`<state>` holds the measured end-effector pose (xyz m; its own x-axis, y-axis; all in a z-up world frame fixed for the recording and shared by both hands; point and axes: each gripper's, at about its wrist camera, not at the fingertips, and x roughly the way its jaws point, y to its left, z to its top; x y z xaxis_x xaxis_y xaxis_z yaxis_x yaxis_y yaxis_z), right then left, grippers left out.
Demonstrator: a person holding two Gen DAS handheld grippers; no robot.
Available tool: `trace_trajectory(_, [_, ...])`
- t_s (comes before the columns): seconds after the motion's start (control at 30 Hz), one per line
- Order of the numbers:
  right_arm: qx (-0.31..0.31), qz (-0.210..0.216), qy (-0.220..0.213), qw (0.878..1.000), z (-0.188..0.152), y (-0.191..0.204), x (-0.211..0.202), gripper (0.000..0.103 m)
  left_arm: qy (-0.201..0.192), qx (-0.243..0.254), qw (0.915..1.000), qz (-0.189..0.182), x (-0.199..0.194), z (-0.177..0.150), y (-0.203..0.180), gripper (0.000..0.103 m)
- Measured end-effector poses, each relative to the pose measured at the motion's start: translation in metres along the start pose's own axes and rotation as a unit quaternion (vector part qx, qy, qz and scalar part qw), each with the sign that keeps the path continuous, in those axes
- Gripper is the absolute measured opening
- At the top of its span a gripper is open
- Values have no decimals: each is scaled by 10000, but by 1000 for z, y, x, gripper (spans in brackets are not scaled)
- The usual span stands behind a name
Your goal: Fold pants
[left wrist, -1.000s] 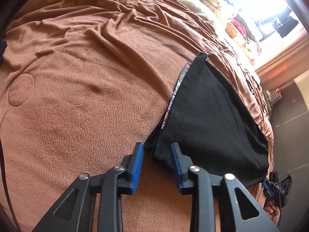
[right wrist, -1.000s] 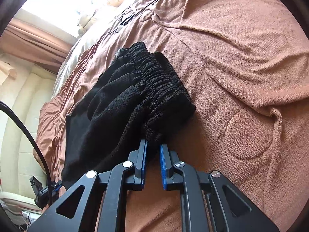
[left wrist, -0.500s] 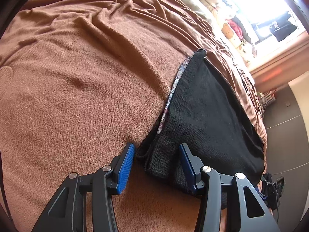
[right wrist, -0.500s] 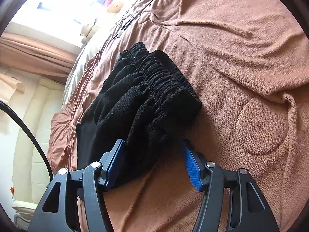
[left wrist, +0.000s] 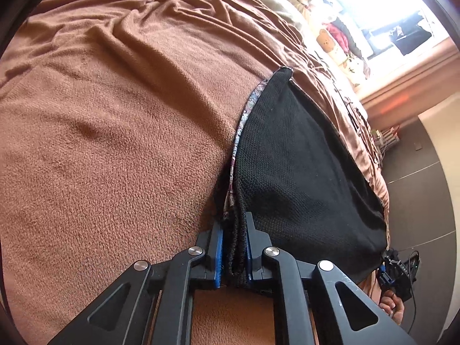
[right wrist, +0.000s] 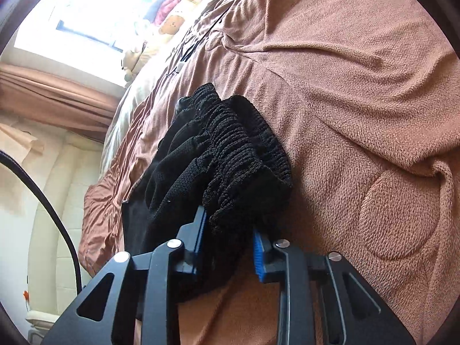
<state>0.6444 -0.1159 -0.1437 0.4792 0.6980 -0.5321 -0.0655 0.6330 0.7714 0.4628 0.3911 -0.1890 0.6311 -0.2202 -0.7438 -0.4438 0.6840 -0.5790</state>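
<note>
Now the black pants (left wrist: 302, 166) lie on the brown blanket (left wrist: 115, 132) of the bed, and everything else is placed from them. At their near corner, where a patterned strip runs along the edge, the left tongs (left wrist: 234, 247) have just been closing and pinch the stacked fabric layers between their blue pads. At the gathered elastic waistband (right wrist: 244, 149), the right tongs (right wrist: 228, 240) have likewise just been closing, and a thick bunch of black cloth sits squeezed between them. Beyond the pants, past the far edge of the blanket, stuffed toys (right wrist: 172, 23) line a bright window.
</note>
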Motion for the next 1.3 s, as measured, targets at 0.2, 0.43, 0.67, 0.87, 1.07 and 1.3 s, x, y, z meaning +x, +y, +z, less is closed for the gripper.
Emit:
trace_trajectory(0.2, [-218, 27, -123, 9997, -1, 13, -15, 15, -198, -11, 9997, -166, -22, 1, -9, 11])
trace_trajectory(0.43, [-454, 87, -95, 9989, -3, 25, -35, 14, -284, 105, 9993, -239, -50, -8, -23, 11])
trace_trajectory(0.67, [-582, 108, 56, 9982, -9, 29, -51, 14, -339, 6, 9989, -310, -74, -27, -18, 11])
trace_trajectory(0.87, [-722, 80, 210, 9971, -19, 34, -66, 14, -401, -136, 9984, -375, -95, -49, -8, 11])
trace_trajectory(1.07, [-892, 68, 315, 9955, -29, 40, -82, 14, -454, -237, 9979, -403, -117, -77, 2, 11])
trace_trajectory(1.3, [-964, 18, 422, 9944, -40, 37, -100, 14, -455, -434, 9973, -383, -133, -112, 14, 11])
